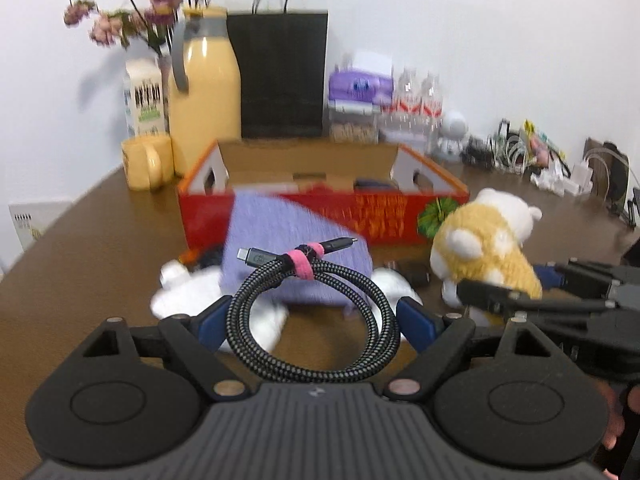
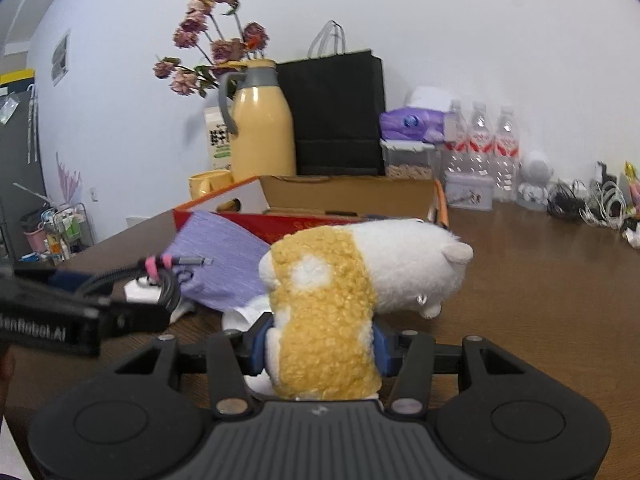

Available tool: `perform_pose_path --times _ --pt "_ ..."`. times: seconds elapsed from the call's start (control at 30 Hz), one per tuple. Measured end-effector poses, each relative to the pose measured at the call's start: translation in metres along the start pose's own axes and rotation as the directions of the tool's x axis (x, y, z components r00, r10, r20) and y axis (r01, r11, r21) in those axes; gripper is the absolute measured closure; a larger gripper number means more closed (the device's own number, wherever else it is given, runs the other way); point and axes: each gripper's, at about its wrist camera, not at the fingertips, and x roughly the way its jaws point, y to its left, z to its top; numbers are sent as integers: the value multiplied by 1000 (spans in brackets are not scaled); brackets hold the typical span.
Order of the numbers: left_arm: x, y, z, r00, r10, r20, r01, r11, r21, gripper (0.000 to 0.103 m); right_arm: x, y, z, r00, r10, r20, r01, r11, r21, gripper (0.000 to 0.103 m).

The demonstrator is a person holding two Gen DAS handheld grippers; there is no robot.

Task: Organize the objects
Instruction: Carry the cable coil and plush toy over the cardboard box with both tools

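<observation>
Left tongs (image 1: 312,312) grip coiled cable (image 1: 312,320), right tongs (image 2: 320,350) clamp plush toy (image 2: 340,280); both lifted, likely for red box (image 1: 320,208).

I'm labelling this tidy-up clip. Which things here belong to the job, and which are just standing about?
In the job:
- coiled cable, held in the left tongs
- plush toy, gripped by the right tongs
- red box, open
- purple cloth

Standing about:
- yellow jug
- black bag
- water bottles
- yellow mug
</observation>
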Motion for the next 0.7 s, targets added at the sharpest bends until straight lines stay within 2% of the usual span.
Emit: perform_pose_path --times 0.3,0.53,0.7 --pt "7 12 61 990 10 141 -7 1000 -24 16 14 24 46 996 -7 84 15 995 -97 55" --pt "40 17 102 987 -3 161 8 999 -34 16 57 24 80 994 -33 105 43 995 -90 55" --pt "78 26 121 988 -8 153 17 998 -62 16 96 19 103 994 -48 102 57 995 -80 55"
